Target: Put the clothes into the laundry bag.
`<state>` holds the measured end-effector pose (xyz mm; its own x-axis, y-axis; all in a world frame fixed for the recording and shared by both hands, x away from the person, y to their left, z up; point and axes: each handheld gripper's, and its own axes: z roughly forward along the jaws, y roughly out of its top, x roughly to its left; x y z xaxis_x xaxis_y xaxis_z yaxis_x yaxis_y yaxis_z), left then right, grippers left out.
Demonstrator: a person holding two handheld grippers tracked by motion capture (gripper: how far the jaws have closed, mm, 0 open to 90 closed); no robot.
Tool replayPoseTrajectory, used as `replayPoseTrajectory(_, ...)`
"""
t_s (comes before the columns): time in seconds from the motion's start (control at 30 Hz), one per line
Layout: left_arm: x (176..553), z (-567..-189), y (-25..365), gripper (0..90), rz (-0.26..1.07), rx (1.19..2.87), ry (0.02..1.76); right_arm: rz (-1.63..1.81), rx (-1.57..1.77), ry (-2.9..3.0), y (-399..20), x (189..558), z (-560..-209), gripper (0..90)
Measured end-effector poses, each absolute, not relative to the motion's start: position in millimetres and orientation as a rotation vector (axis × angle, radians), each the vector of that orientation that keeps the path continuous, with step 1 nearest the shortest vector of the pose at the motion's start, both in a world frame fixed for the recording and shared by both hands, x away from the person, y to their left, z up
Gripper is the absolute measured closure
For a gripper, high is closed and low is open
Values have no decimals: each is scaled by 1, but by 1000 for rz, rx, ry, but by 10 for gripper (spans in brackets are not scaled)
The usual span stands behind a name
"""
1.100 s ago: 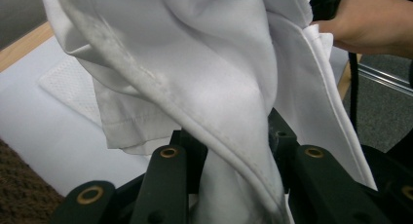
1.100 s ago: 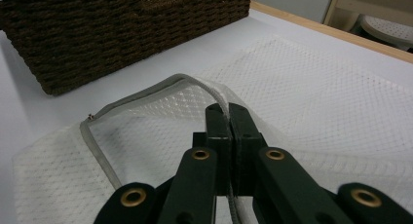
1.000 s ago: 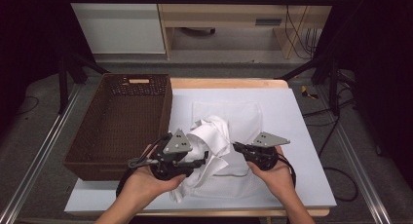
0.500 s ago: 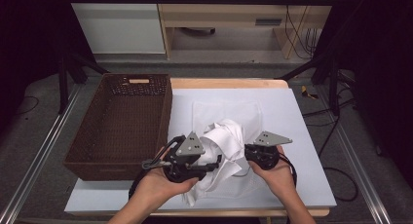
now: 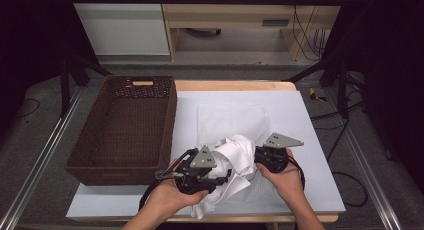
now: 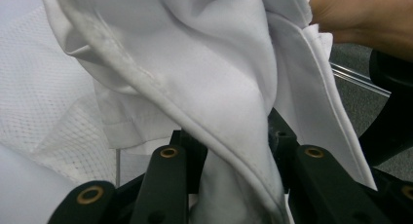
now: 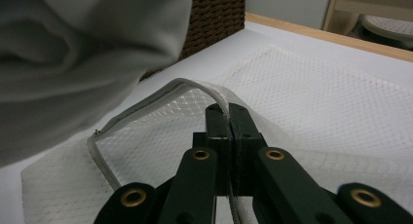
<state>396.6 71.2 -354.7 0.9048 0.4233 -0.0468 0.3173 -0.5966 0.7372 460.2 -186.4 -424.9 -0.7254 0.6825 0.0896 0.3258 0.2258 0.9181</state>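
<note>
Nearest you, your left gripper is clamped on a bunched fold of the white garment; in the left gripper view the cloth is squeezed between the jaws, its hem running down into them. The garment sits crumpled at the near middle of the tabletop, between your two hands and on top of the mesh laundry bag.

Just to the right, your right gripper has its jaws pressed together on the bag's zippered rim; the right gripper view shows that rim lifted into an arch, so the mouth of the bag stands a little open, with the garment hanging close above it.

The step in hand looks like feeding the garment into the bag. To do it well:
- Keep the right gripper raised and steady so the mouth stays open; if the rim sags, the cloth will ride over the top of the mesh rather than go inside.
- Bring the left gripper low and aim the bunched cloth under the arched rim, not across it.
- Push deep before you let go, since loose tails near your wrist are likely to trail out.
- Avoid pinching mesh together with the cloth.

Farther off, the brown wicker basket stands at the left of the tabletop, apart from the work.
</note>
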Motion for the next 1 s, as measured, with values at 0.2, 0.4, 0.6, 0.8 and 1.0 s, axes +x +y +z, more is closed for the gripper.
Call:
replayPoseTrajectory(0.2, 396, -366, 73, 686, 136, 2233, 528, 1451, 939, 2182, -182, 463, -423, 892)
replayPoseTrajectory(0.4, 396, -373, 76, 685, 124, 2251, 520, 1421, 937, 2195, -175, 466, -421, 892)
replayPoseTrajectory(0.6, 403, -382, 78, 686, 126, 2267, 542, 1392, 931, 2189, -173, 466, -416, 892)
replayPoseTrajectory(0.8, 404, -384, 82, 686, 127, 2255, 554, 1385, 928, 2189, -175, 466, -411, 892)
replayPoseTrajectory(1.0, 404, -385, 82, 686, 123, 2262, 555, 1375, 917, 2189, -176, 465, -407, 892)
